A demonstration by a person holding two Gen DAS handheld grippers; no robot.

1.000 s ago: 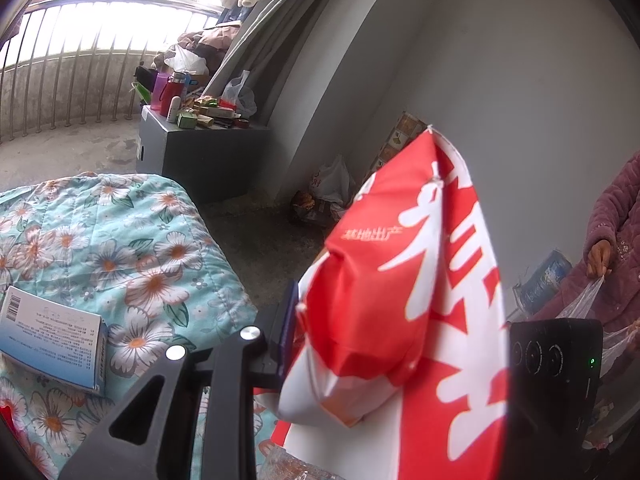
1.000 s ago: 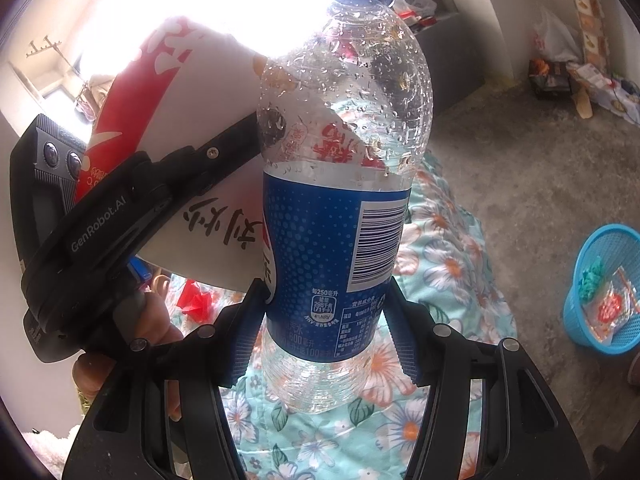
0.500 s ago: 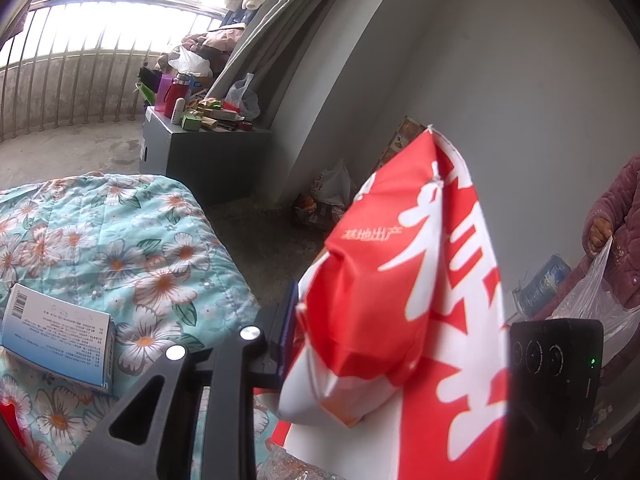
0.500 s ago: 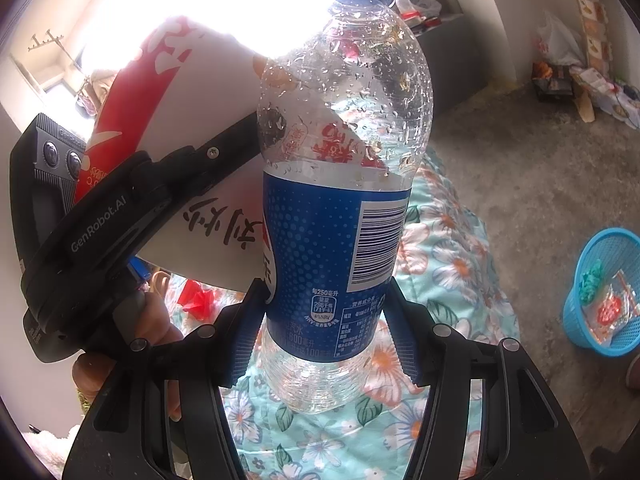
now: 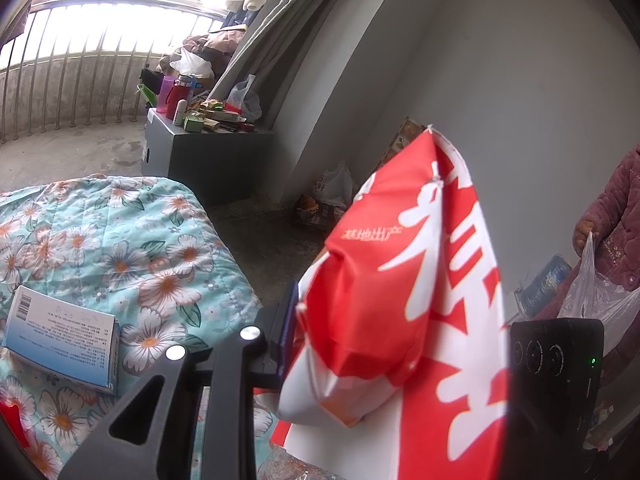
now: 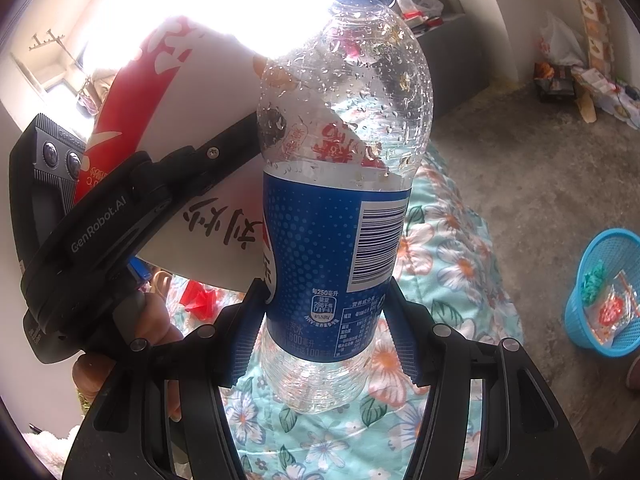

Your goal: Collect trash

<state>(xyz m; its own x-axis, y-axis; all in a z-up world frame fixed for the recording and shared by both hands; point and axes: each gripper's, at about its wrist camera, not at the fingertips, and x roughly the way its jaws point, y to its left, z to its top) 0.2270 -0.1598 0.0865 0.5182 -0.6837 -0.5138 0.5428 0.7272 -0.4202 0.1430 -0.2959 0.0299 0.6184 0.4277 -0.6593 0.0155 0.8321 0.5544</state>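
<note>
Holding trash in both grippers above the quilt (image 5: 120, 248): the right gripper (image 6: 324, 328) is clamped on an empty bottle (image 6: 340, 184), the left gripper (image 5: 328, 320) pinches a red-and-white bag (image 5: 408, 288). A blue basket (image 6: 616, 344) on the floor already has wrappers; a box (image 5: 60, 332) and red scraps (image 6: 200, 300) remain on the quilt, so I judge the task about midway

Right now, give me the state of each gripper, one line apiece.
Left gripper: shut on the red-and-white bag.
Right gripper: shut on the plastic bottle, held upright.
</note>
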